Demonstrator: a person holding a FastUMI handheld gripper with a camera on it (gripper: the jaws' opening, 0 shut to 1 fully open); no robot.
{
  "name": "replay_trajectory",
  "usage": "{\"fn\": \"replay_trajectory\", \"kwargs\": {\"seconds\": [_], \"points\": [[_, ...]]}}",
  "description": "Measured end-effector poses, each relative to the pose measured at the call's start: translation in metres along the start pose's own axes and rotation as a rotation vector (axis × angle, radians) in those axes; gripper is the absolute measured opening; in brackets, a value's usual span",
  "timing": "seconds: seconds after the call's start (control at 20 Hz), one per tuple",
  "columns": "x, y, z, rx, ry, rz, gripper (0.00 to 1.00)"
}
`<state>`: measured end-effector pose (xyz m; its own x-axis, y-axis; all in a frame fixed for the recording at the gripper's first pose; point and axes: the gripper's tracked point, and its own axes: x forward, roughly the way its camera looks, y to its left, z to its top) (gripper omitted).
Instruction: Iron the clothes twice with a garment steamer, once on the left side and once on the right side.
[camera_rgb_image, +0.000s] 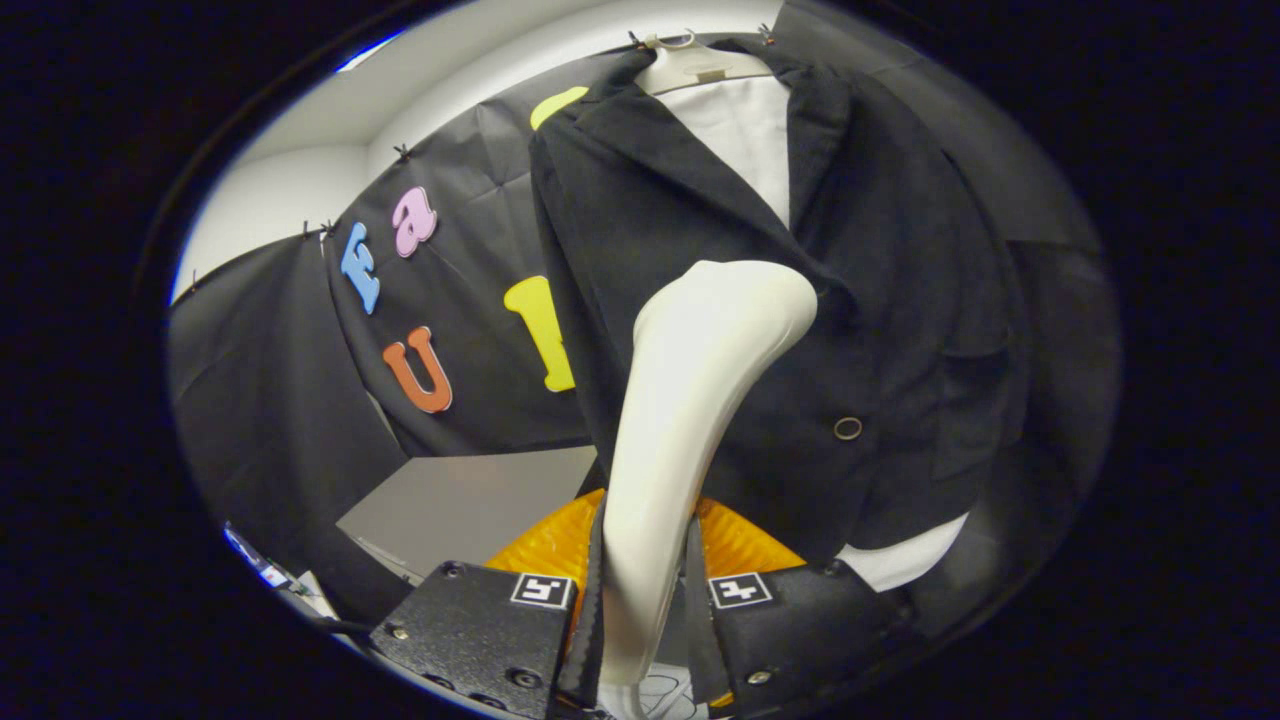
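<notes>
The gripper (645, 600) has its two fingers (585, 620) closed on the handle of the garment steamer (690, 400), one pressing each side, so the grip looks firm. From that hold the steamer's long axis runs up and forward, leaning a little rightward, and ends in a broad head. The head sits against or just short of the jacket (880, 330); the fisheye curve makes true contact hard to judge. Just beyond the fingers, behind the handle, an orange ribbed thing (545, 545) shows, with a grey worktop (460, 505) beside it. The jacket hangs upright on a hanger (700, 65) further on, its long axis vertical, a white lining (745, 135) at the open collar and a button (848, 428) low on the front. The head lies near the front opening, so dark cloth spreads to either side with room for a stroke along each panel, down toward the hem.
</notes>
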<state>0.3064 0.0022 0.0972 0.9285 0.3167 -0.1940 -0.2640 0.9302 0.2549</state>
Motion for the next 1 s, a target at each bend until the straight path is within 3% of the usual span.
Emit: {"fn": "replay_trajectory", "kwargs": {"seconds": [1.0], "points": [[0.009, -0.034, -0.103, 0.100, 0.177, -0.081, 0.37]]}}
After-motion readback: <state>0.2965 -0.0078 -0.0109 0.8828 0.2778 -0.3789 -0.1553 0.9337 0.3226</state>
